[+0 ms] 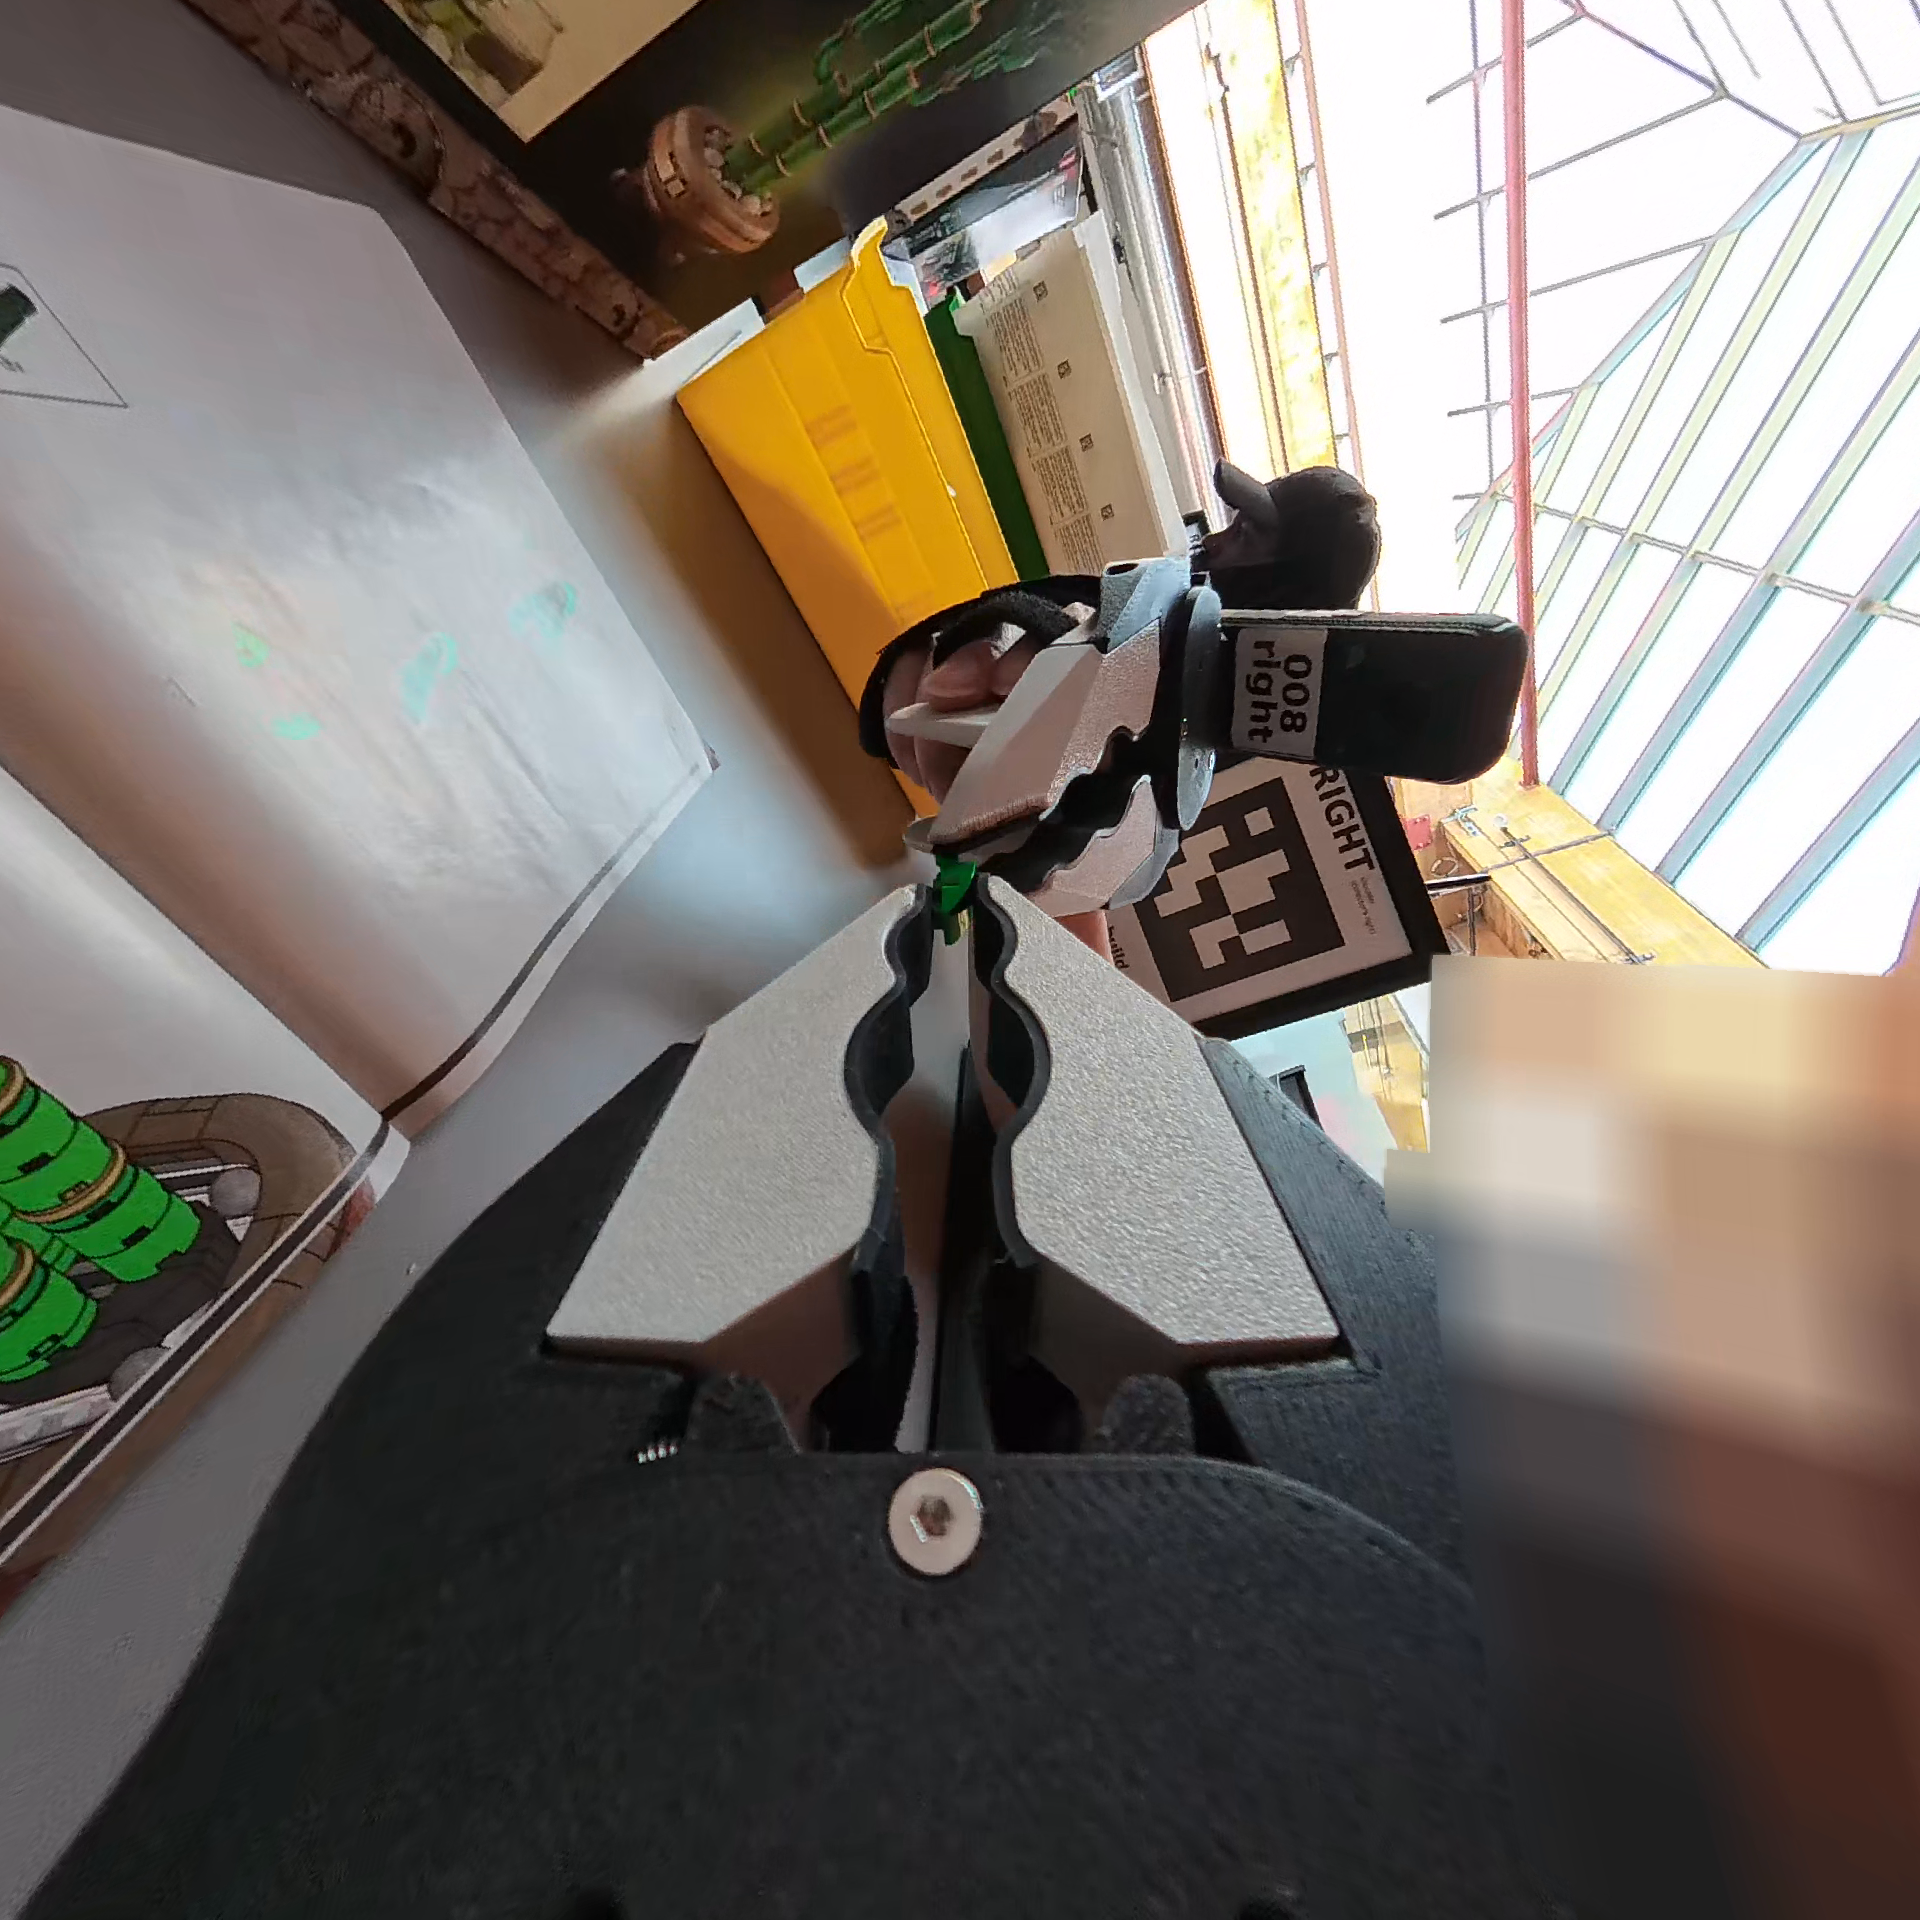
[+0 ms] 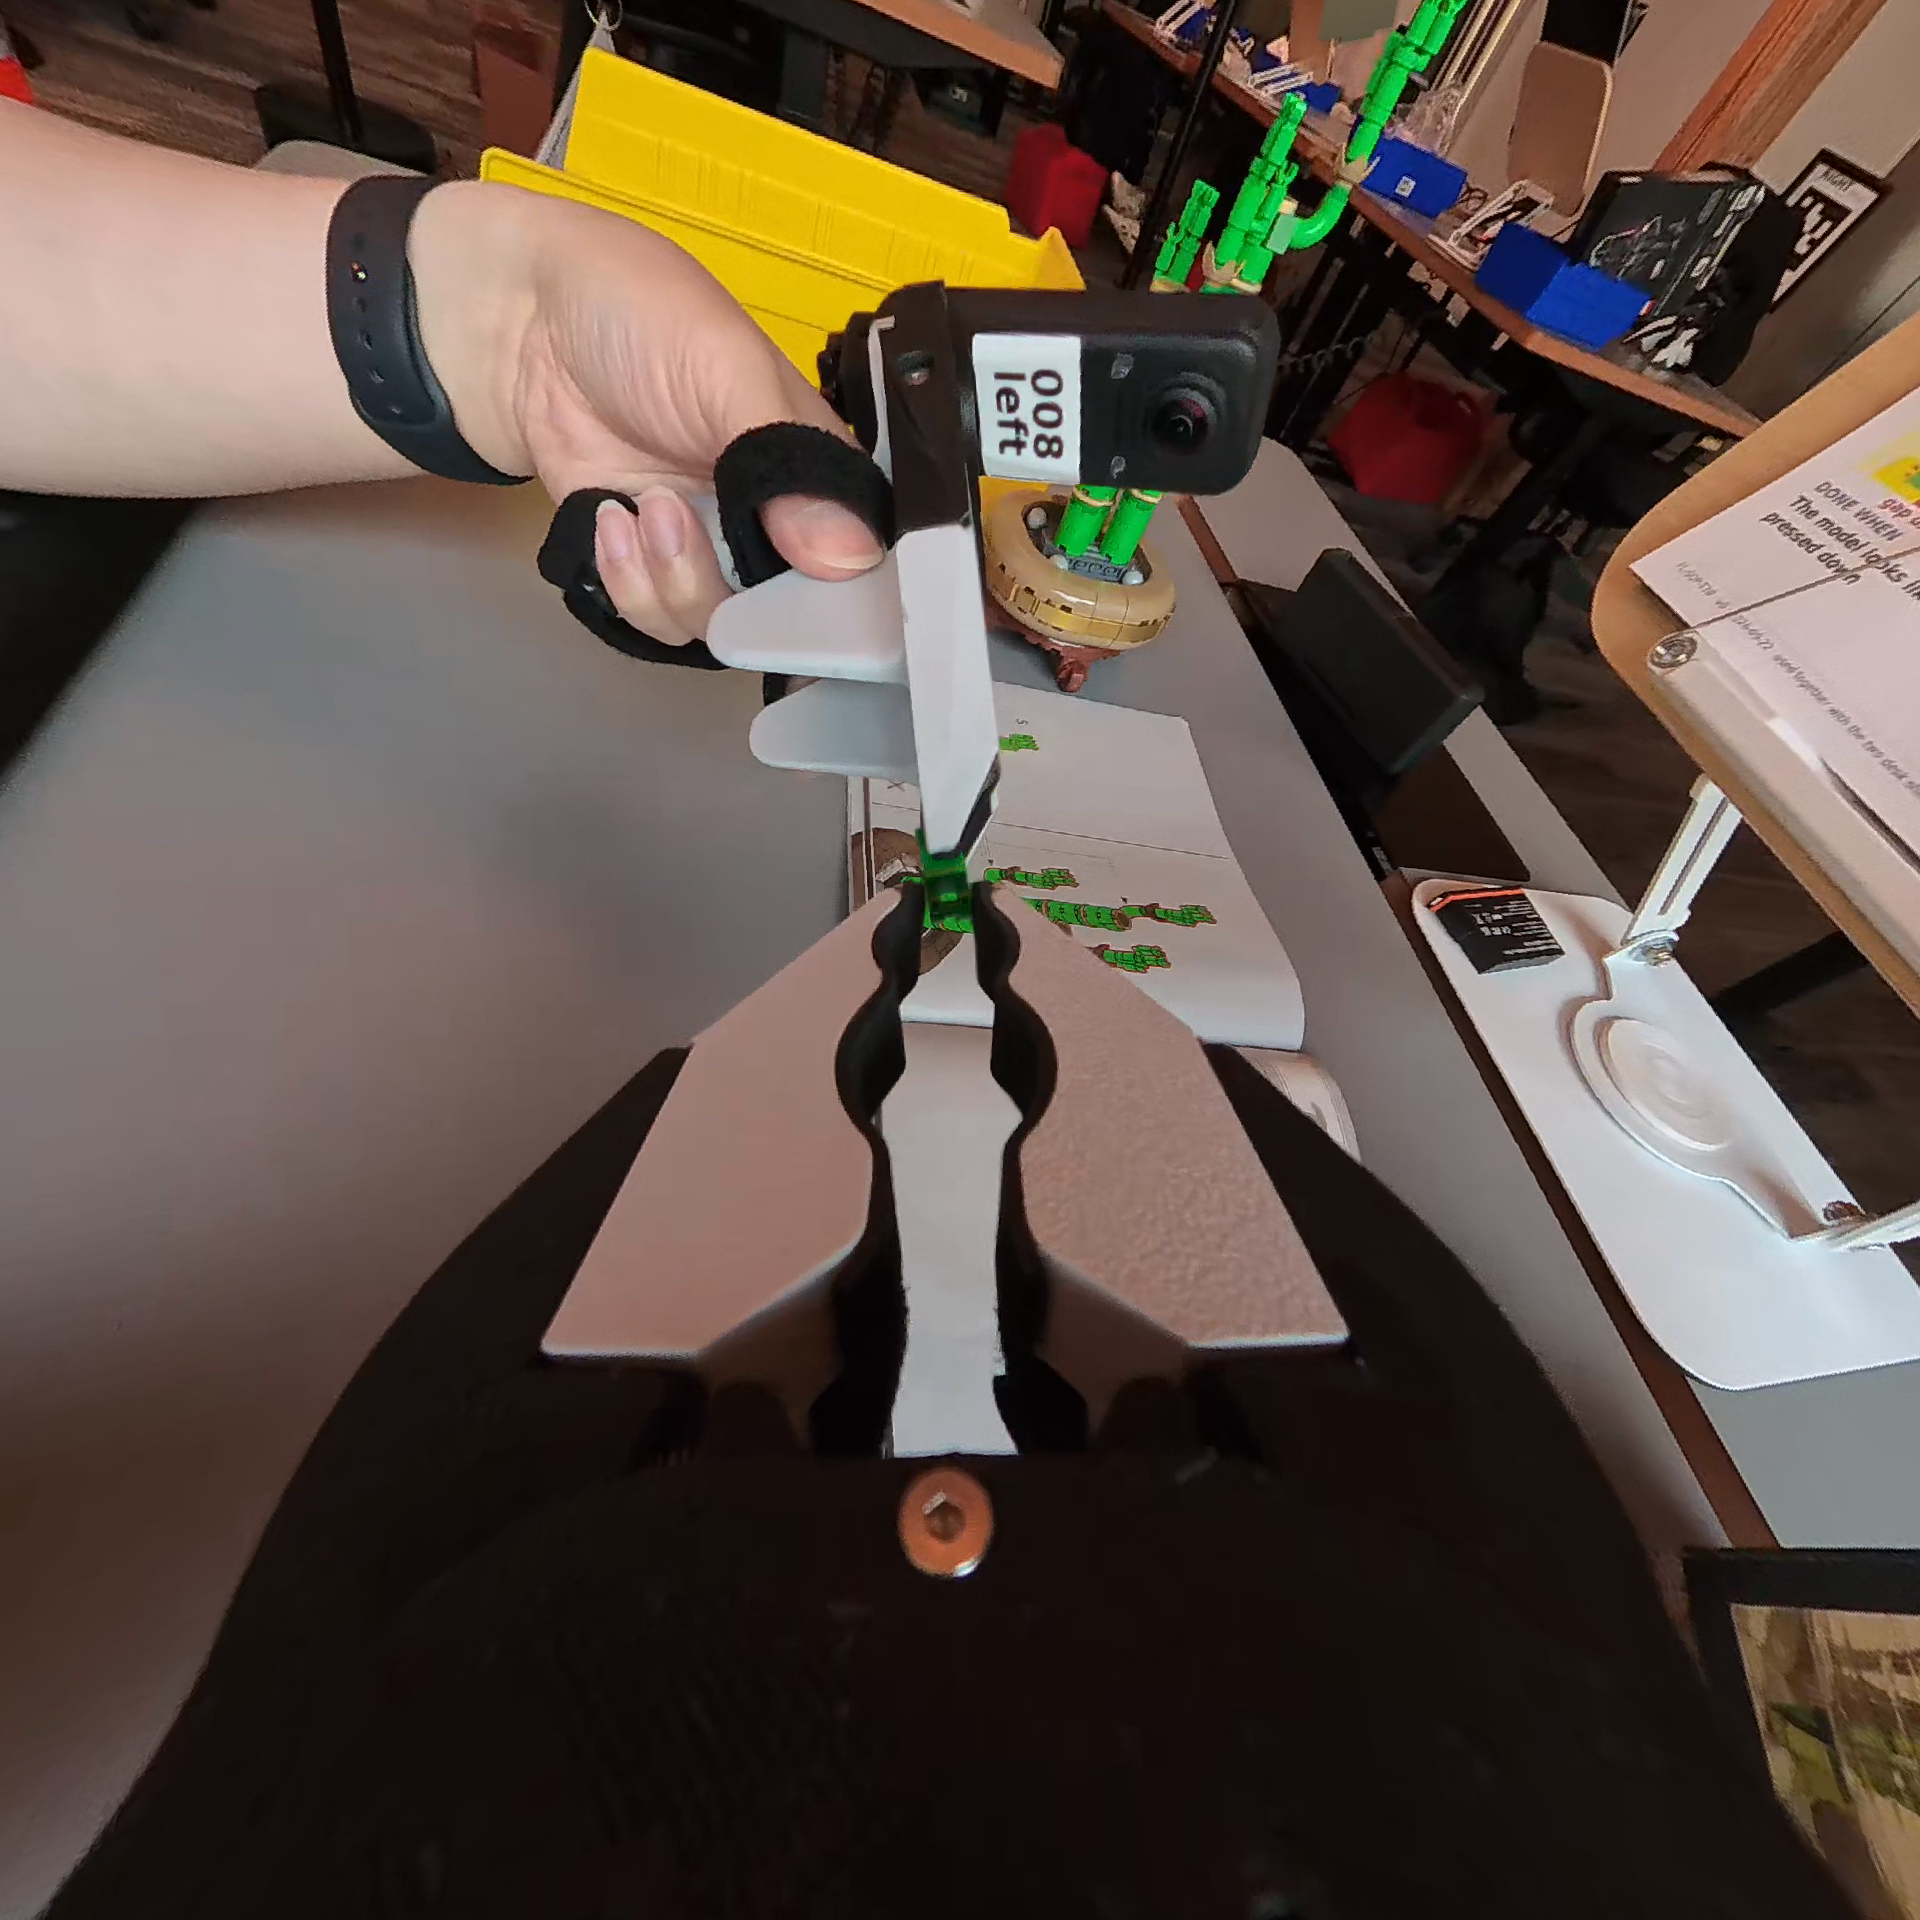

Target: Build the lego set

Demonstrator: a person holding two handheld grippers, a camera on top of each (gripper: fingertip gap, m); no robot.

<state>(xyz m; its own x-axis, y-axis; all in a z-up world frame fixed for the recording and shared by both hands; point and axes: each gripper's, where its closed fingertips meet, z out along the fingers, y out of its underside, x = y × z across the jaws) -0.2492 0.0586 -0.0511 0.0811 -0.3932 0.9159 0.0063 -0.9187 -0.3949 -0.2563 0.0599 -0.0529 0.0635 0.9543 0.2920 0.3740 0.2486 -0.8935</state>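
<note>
Both the left gripper [image 1: 948,902] and the right gripper [image 2: 948,902] pinch, it seems, one small green lego piece [image 2: 943,891] with narrow jaws; the open instruction booklet [image 2: 1122,831] lies near the table's [image 2: 416,831] far edge.

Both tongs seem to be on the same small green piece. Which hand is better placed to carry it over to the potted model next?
Probably right. The right tongs grip the green piece squarely, with the potted model straight ahead. The left tongs pinch only its end and face away, toward the window.
</note>
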